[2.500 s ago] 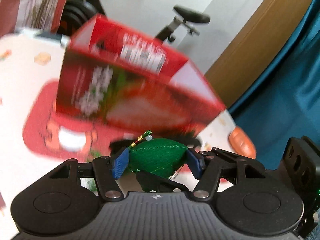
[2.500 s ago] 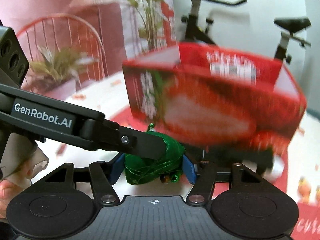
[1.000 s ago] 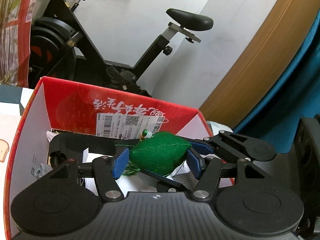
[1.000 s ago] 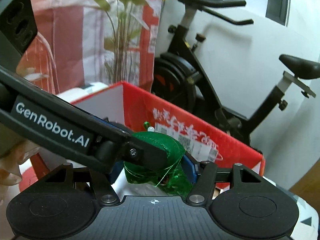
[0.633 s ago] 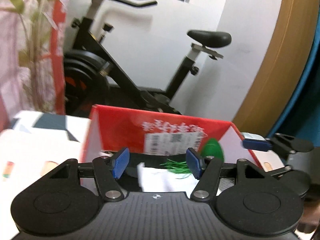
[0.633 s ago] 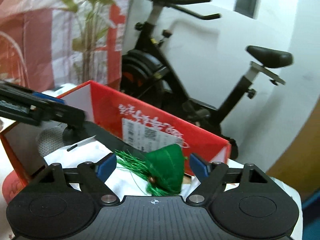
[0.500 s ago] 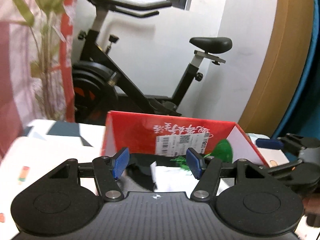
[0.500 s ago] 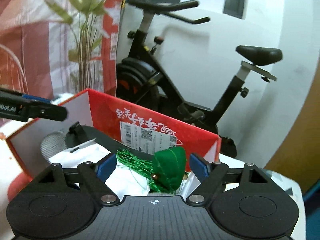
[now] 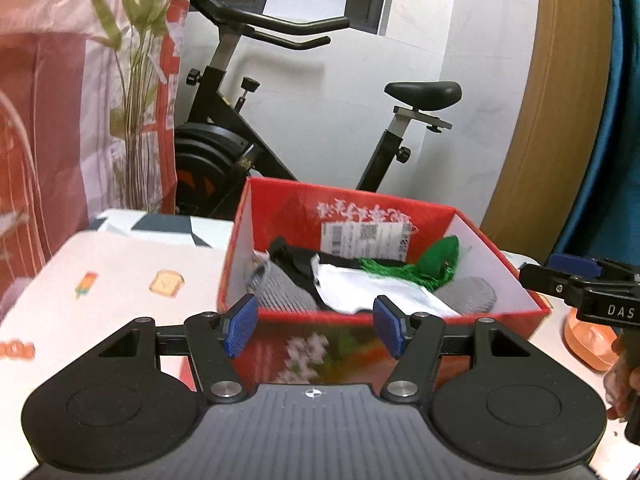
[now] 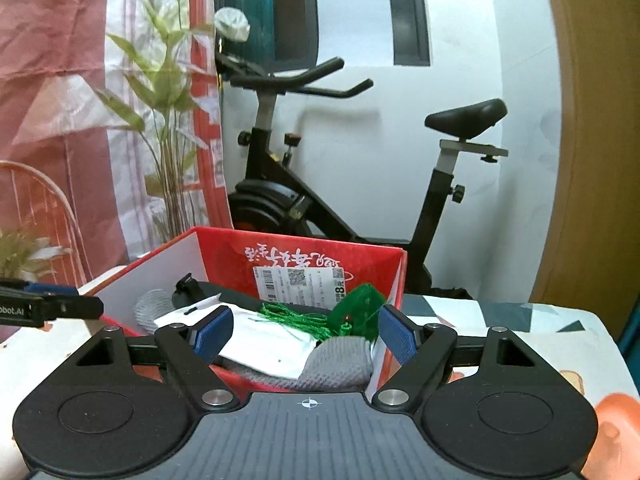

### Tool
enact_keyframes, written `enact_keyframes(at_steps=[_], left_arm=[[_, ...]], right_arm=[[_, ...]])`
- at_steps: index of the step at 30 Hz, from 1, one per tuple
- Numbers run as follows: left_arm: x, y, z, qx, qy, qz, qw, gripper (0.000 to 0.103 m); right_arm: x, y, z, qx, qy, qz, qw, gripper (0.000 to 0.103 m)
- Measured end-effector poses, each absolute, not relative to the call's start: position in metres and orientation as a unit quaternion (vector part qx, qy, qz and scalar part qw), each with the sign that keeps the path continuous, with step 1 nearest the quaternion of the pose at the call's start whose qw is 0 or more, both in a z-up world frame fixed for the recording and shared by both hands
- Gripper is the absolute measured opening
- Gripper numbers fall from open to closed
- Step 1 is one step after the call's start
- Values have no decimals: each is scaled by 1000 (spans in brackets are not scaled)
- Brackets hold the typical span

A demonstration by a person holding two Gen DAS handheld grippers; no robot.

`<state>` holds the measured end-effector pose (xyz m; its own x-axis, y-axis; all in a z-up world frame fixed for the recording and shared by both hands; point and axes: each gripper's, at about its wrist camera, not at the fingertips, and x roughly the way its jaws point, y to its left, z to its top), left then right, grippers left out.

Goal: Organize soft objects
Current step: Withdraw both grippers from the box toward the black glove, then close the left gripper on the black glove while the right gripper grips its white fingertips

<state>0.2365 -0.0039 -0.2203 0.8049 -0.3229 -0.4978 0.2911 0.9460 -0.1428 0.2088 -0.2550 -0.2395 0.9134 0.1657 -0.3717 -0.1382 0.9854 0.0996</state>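
Light, squashy green tasselled sachet [image 9: 439, 258] in red box [image 9: 240, 236], best pinched mid-body; both claws [image 9: 316, 325] [image 10: 306, 335] wide, empty

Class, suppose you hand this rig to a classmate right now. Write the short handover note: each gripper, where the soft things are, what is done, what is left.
Left gripper: open, empty, in front of the red box.
Right gripper: open, empty, at the box's near edge.
Green tasselled pouch: lying in the box at its right side, on a white cloth, with a grey knit piece and a black item also inside.
Done: the pouch is in the box and neither gripper holds it.
Left: an orange object sits on the table right of the box; too cut off to tell whether it is soft. Check it.
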Motion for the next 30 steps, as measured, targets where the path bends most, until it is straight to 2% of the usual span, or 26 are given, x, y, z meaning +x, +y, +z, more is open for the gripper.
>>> enact_keyframes(at_steps=[9,19,30], left_arm=[[218,-2,-254,-81,311,-158,934,66],[223,-6,-290,-115,363,-167,909,65],[224,-28,-314,-133,396,-198,887,66]], right_arm=[[163,-252,-264,42,177,62,981,77],[162,-245,-319,42,241,62,968,75],[178,-258,-359,104,291,57,949,71]])
